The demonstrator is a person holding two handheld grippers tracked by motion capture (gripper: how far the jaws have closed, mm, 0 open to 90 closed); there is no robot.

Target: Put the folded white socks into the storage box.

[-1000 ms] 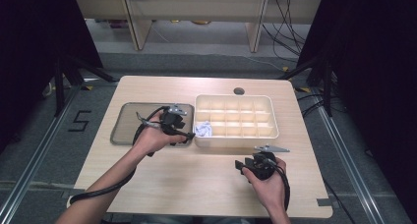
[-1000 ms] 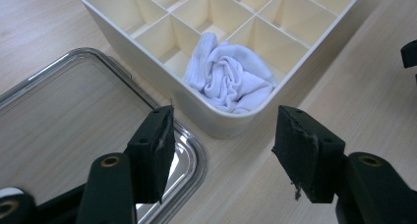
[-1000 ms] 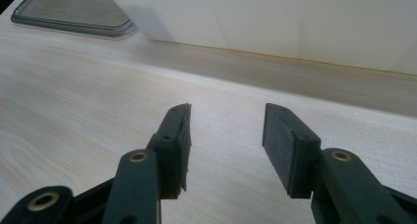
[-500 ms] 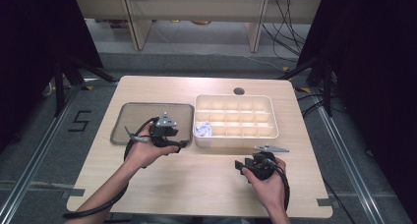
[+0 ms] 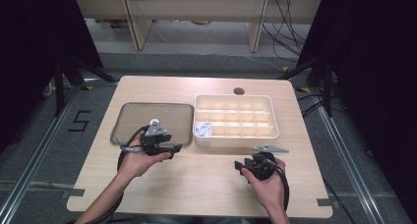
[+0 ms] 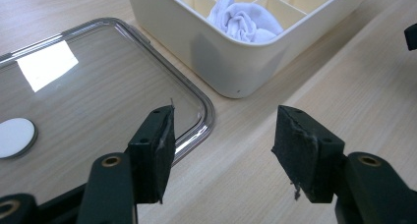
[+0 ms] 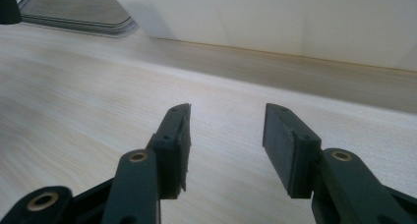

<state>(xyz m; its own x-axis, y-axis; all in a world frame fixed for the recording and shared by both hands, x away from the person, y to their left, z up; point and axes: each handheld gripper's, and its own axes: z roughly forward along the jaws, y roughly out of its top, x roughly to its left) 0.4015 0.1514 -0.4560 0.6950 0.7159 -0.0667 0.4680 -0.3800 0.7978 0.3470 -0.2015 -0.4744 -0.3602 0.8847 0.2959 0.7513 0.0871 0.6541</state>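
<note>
While both tools (image 5: 169,150) (image 5: 241,166) gape, the divided box (image 5: 236,120) lies crosswise.

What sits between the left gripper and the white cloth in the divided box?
The box's near wall. The white cloth lies in a corner compartment of the white divided box, behind its rim. The left gripper, jaws open, hangs lower over the clear lid's corner; bare table in between. Going over the rim looks unobstructed.

We see a white divided box (image 5: 236,120) at the desk's (image 5: 206,184) two o'clock, with a clear lid (image 5: 147,121) just beside it at ten.
</note>
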